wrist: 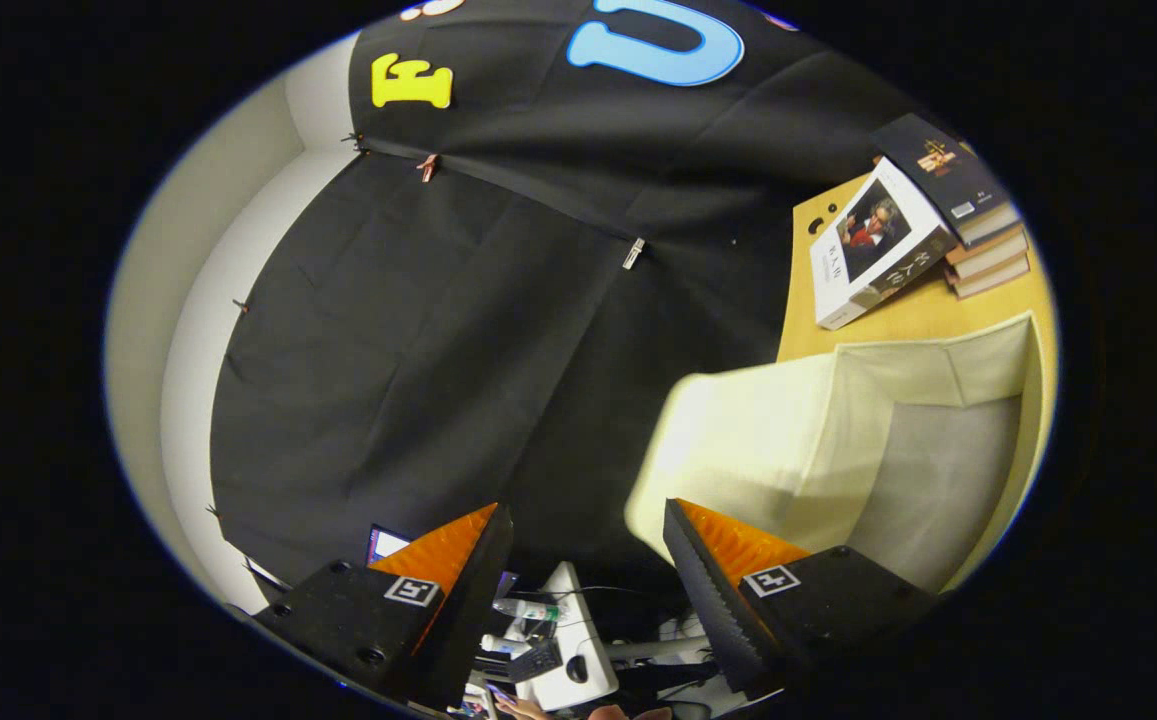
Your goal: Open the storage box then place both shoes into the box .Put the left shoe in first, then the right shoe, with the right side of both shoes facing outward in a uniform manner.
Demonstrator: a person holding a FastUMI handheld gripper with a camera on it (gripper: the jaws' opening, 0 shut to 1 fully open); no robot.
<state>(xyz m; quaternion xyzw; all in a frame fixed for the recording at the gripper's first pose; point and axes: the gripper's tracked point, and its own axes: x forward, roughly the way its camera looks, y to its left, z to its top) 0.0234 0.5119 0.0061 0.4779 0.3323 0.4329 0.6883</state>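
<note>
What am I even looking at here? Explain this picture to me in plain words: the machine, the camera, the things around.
This is a handheld grabbing tool, not a robot arm; a person carries it. The camera rides on the tool and looks forward along its two fingers, which rise from the bottom. The fingers stand apart, with nothing between them, so the tool holds nothing. Beyond the right-hand finger is a pale fabric storage box on a wooden table. Further back on that table sits a stack of books. Behind everything hangs the booth's black cloth wall.
</note>
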